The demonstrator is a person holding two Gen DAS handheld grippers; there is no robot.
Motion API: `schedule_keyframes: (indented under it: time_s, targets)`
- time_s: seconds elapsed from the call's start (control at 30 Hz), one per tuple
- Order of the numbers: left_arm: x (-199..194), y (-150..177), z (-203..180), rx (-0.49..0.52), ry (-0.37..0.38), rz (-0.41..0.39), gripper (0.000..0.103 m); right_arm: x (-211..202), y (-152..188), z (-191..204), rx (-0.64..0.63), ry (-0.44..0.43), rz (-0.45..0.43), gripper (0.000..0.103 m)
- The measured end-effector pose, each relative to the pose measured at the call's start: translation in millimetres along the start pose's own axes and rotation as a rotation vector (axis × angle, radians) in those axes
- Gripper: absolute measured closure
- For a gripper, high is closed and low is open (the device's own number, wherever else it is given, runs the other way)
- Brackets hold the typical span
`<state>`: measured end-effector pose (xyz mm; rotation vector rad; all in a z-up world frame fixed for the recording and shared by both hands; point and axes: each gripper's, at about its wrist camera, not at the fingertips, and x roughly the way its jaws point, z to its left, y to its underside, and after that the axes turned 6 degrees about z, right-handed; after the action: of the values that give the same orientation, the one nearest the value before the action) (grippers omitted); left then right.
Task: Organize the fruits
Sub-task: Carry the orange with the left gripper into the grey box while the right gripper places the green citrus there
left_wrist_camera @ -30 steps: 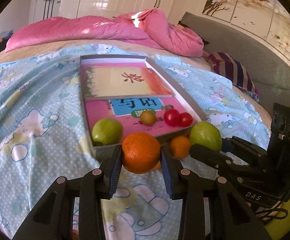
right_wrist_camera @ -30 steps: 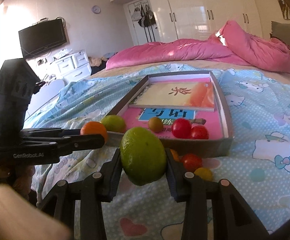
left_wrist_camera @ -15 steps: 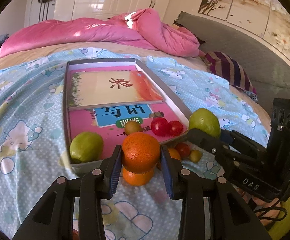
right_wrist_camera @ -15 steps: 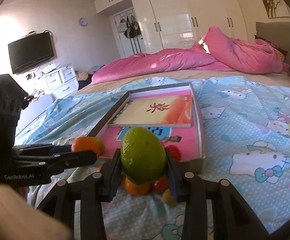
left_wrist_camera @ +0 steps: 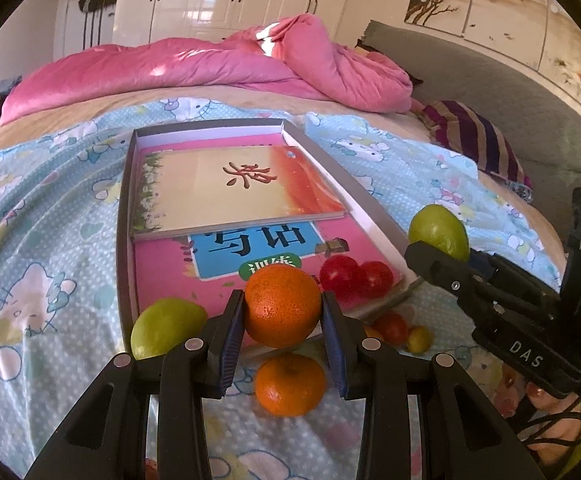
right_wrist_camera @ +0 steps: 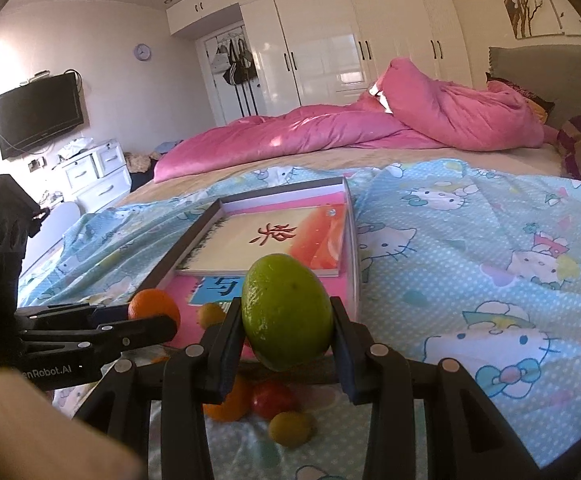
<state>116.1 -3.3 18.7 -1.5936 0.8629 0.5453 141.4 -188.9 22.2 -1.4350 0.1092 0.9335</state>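
My left gripper is shut on an orange, held above the near edge of a shallow grey box lying on the bed. My right gripper is shut on a green fruit, held by the box's near right corner; it also shows in the left wrist view. In the box lie a green fruit and two red tomatoes. On the sheet below lie another orange, a red tomato and a small yellow fruit.
Two books fill the box floor. A pink duvet is heaped at the far side of the bed. A striped pillow and grey headboard are on the right. A TV and white drawers stand left.
Both grippers have risen with their fruits and moved forward over the near end of the box. The orange, tomato and yellow fruit on the sheet now show below them.
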Motion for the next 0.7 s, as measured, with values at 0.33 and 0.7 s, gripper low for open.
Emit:
schedule_keyframes:
  time_s: [0.33,0.7]
  targets:
    - [12,2,4,0.022,-0.048,0.006,0.065,13,-4,-7,-0.001,0.032,0.014,0.063]
    - [13,3,3,0.022,-0.049,0.000,0.064,18,-4,-12,0.016,0.078,0.021,0.063]
